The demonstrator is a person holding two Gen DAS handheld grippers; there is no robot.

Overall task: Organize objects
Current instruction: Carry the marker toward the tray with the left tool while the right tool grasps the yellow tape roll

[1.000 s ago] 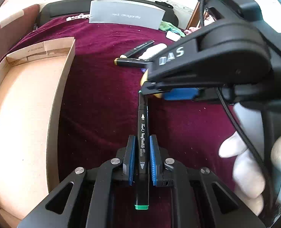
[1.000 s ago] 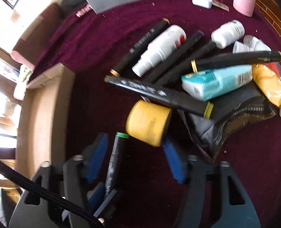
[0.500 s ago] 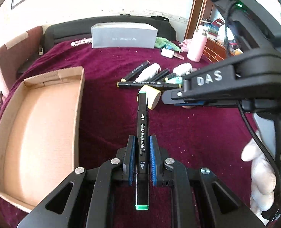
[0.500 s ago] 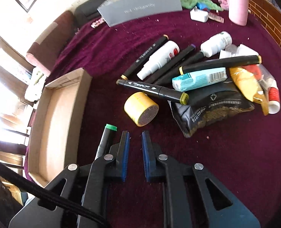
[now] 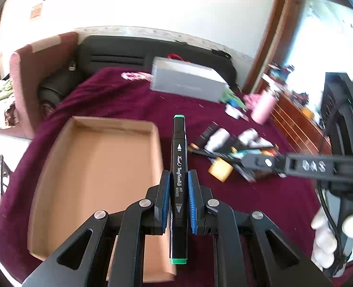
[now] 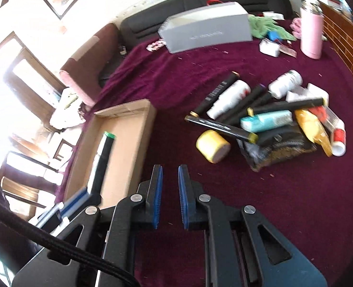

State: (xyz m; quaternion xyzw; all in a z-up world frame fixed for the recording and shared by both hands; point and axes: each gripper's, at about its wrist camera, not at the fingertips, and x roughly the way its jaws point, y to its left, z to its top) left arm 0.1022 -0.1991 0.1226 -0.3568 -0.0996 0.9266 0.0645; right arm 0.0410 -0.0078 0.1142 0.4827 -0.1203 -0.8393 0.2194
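Left gripper [image 5: 179,203]: blue pads clamped on the black art marker with green end caps [image 5: 179,167], gripped about mid-barrel, one cap pointing ahead, the other back toward the camera. A second ago this marker lay low over the maroon cloth, nose toward the clutter; now it rides well above the cloth, its far end over the right wall of the open, shallow cardboard box [image 5: 93,167]. The right wrist view confirms: the marker's green tip shows over the box floor on the left.

Right gripper [image 6: 170,191]: jaws drawn together with only a thin gap, nothing between the pads. A second ago they stood wide around the stubby yellow cylinder [image 6: 212,146]; they have since closed empty and backed off. The cylinder lies on its side on the cloth, ungrasped, at the near-left edge of the pile.

Pile [image 6: 272,114], right of the box: several black markers, white bottles, a teal tube, a dark foil pouch, a yellow sachet. All on the cloth, none yet in the box. The box floor looks bare.

Reading: first item in transit, not yet deposited. Next step likely to lower the marker into the box and release. Right hand's try for the cylinder appears abandoned or missed; it will need a fresh approach.
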